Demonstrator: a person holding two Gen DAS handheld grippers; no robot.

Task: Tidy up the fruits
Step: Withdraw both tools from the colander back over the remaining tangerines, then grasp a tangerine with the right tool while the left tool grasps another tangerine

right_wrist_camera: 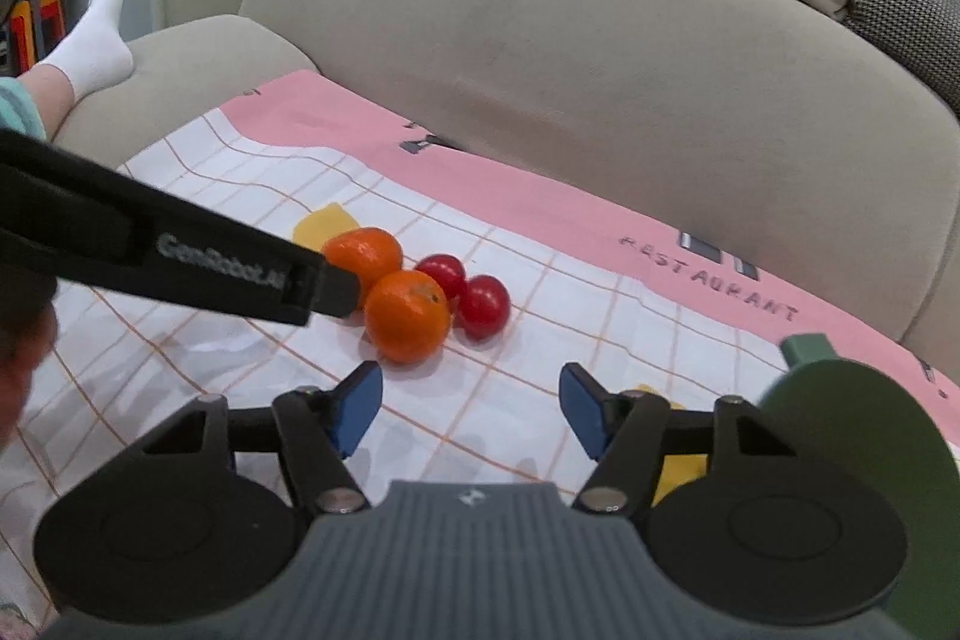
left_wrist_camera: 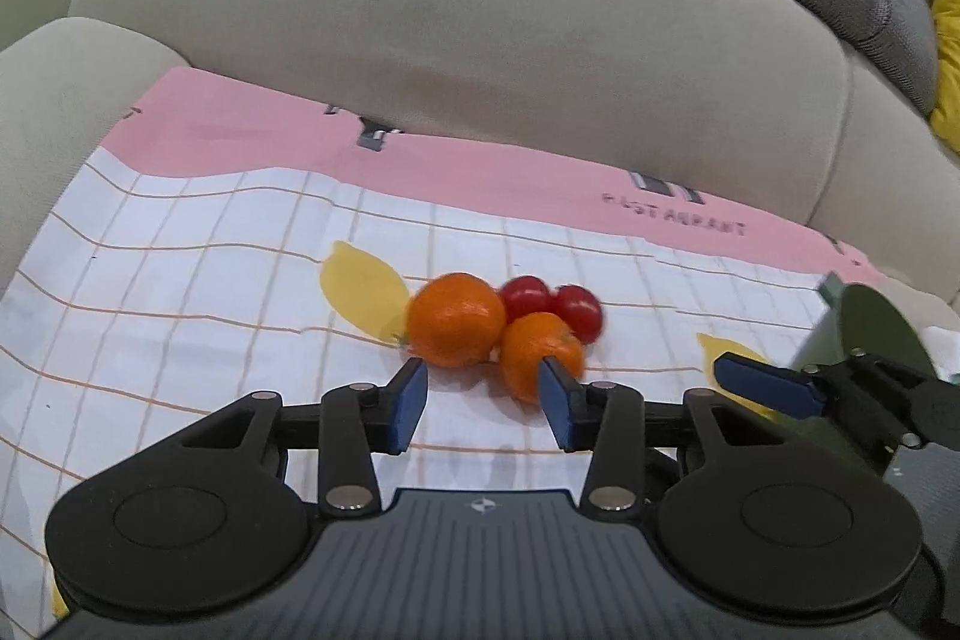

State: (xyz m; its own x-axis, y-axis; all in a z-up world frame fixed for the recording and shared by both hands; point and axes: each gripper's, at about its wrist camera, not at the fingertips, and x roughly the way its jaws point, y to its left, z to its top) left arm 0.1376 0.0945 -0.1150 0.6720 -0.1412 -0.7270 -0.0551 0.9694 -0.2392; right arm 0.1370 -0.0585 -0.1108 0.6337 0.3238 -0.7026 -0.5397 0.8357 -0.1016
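Two oranges, a larger one point(left_wrist_camera: 456, 319) and a smaller one point(left_wrist_camera: 537, 352), lie touching two small red fruits point(left_wrist_camera: 525, 297) point(left_wrist_camera: 579, 310) on a checked cloth point(left_wrist_camera: 180, 280). My left gripper point(left_wrist_camera: 483, 369) is open just short of them. Only cloth lies between its blue pads, and its right fingertip point(left_wrist_camera: 549, 367) overlaps the smaller orange. In the right wrist view the same oranges point(right_wrist_camera: 363, 253) point(right_wrist_camera: 408, 316) and red fruits point(right_wrist_camera: 441, 274) point(right_wrist_camera: 483, 307) lie ahead of my right gripper point(right_wrist_camera: 470, 376), which is open over bare cloth. The left gripper's black body point(right_wrist_camera: 180, 250) reaches in from the left.
A dark green plate point(right_wrist_camera: 852, 436) point(left_wrist_camera: 870, 328) sits at the cloth's right edge, beside the right gripper. The cloth lies on a beige sofa seat, with the backrest point(right_wrist_camera: 600, 70) behind and an armrest point(left_wrist_camera: 60, 100) at left. A person's foot in a white sock point(right_wrist_camera: 96, 40) rests on that armrest.
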